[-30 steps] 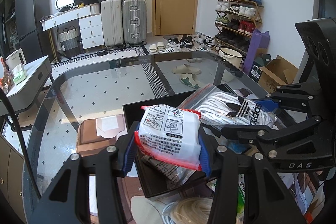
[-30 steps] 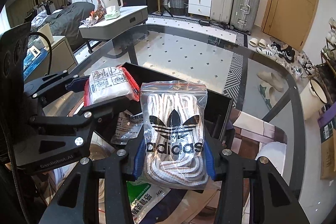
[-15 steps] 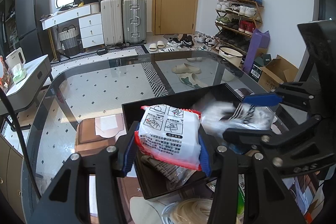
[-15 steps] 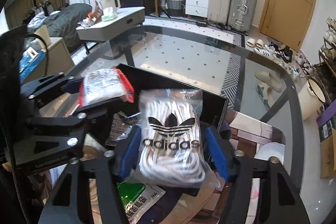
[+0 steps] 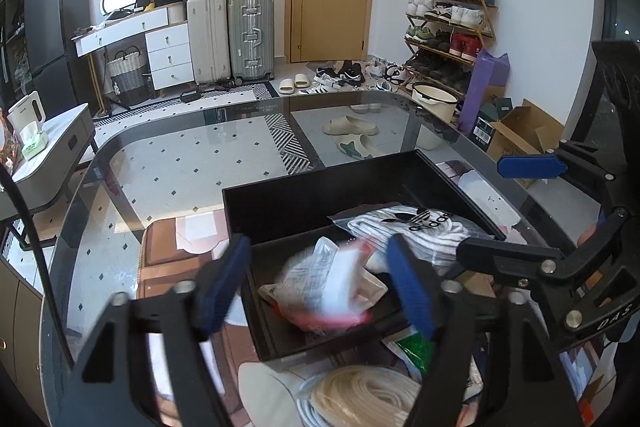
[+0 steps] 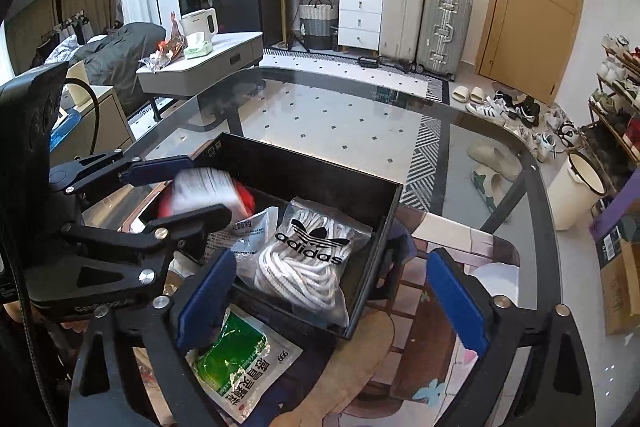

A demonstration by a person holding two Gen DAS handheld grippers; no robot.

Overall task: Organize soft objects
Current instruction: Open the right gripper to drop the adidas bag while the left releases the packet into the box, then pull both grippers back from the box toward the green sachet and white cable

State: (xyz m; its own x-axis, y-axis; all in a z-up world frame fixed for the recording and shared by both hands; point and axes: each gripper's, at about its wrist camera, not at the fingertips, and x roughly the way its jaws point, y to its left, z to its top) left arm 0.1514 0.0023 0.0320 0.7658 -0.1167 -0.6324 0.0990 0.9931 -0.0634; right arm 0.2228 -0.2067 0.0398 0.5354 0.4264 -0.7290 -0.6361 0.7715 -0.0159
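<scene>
Above the black box (image 6: 376, 227) on the desk, both grippers' jaws are wide apart; the adidas bag (image 6: 316, 259) lies inside, the red-white packet (image 5: 332, 287) is blurred, apparently dropping in. Lift straight up, clear of the walls.

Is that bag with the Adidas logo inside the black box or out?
Inside: the bag lies within the black box, touching no tool.

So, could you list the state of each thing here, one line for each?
left tool: open, holds nothing
right tool: open, holds nothing
red-and-white packet: blurred, released between the open left fingers above the black box
adidas bag of white laces: sealed, lying inside the box
black box: open-topped, on the glass table
green packet: outside the box
</scene>
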